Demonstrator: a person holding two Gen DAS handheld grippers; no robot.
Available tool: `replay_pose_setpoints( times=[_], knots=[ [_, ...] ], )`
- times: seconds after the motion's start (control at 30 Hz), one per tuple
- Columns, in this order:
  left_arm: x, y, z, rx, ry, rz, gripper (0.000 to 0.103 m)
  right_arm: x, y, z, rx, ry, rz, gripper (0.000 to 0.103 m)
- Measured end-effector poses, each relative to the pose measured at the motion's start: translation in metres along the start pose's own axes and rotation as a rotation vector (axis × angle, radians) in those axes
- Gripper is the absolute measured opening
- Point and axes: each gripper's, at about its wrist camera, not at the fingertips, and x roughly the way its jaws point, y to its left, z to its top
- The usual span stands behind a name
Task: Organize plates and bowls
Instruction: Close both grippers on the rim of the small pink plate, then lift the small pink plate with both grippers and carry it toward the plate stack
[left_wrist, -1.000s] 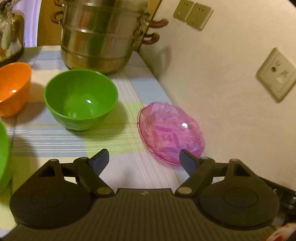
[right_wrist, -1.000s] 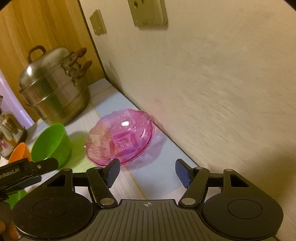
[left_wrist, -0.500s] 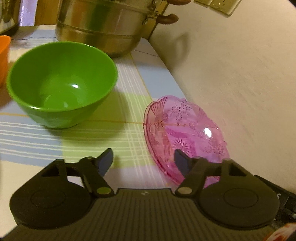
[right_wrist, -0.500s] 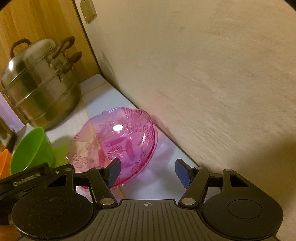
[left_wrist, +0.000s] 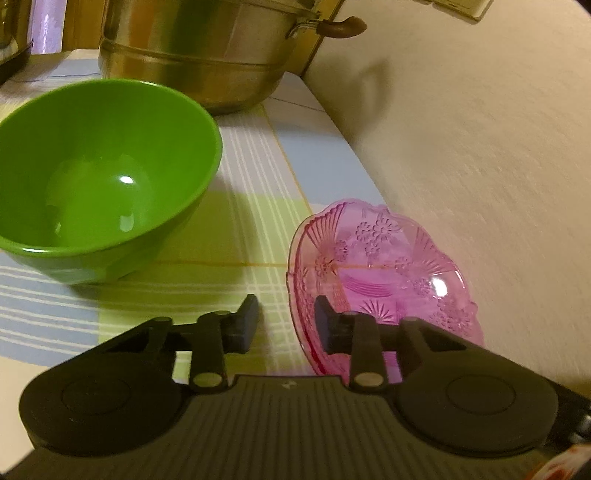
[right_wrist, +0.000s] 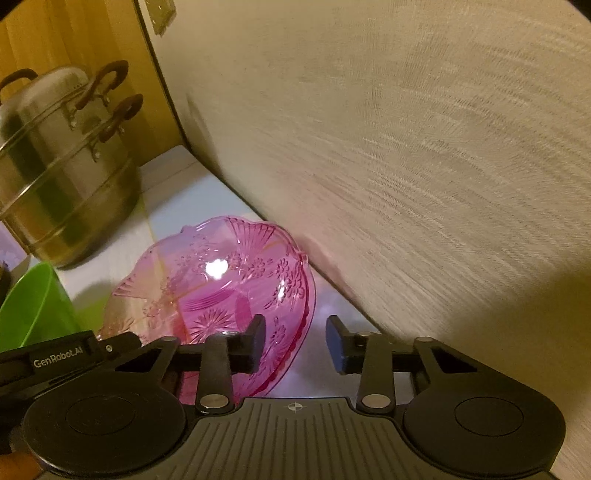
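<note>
A pink cut-glass dish (left_wrist: 384, 266) sits on the striped tablecloth beside the wall; it also shows in the right wrist view (right_wrist: 218, 291). My left gripper (left_wrist: 286, 321) is open, its jaws straddling the dish's left rim, one finger inside the dish and one outside. My right gripper (right_wrist: 295, 343) is open, straddling the dish's right rim, its left finger over the dish. A green bowl (left_wrist: 99, 177) stands left of the dish and shows in the right wrist view (right_wrist: 33, 306).
A large steel steamer pot (left_wrist: 207, 48) stands at the back, also in the right wrist view (right_wrist: 62, 170). The beige wall (left_wrist: 480, 147) runs close along the right of the dish. The striped tablecloth (left_wrist: 251, 206) lies between bowl and dish.
Both grippers moved forward and down to the pink dish, and their jaws narrowed around its opposite rims. The orange bowl left the left wrist view.
</note>
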Motion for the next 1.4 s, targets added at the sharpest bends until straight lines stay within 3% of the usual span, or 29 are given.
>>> replay_pose_setpoints(
  times=[0.2, 0.7, 1.07, 1.4],
  knots=[
    [-0.003, -0.002, -0.003, 0.012, -0.015, -0.015, 0.012, 0.005, -0.002, 0.000, 0.015, 0.007, 0.003, 0.014],
    [-0.050, 0.002, -0.009, 0.023, -0.001, -0.019, 0.009, -0.031, 0.002, -0.009, 0.016, 0.044, 0.038, 0.012],
    [-0.121, -0.006, 0.002, 0.060, -0.034, -0.027, 0.010, -0.099, 0.021, -0.006, -0.001, 0.012, 0.075, 0.012],
    [-0.193, 0.000, -0.009, 0.048, -0.072, -0.042, 0.010, -0.177, 0.044, -0.011, -0.031, -0.031, 0.108, 0.012]
  ],
)
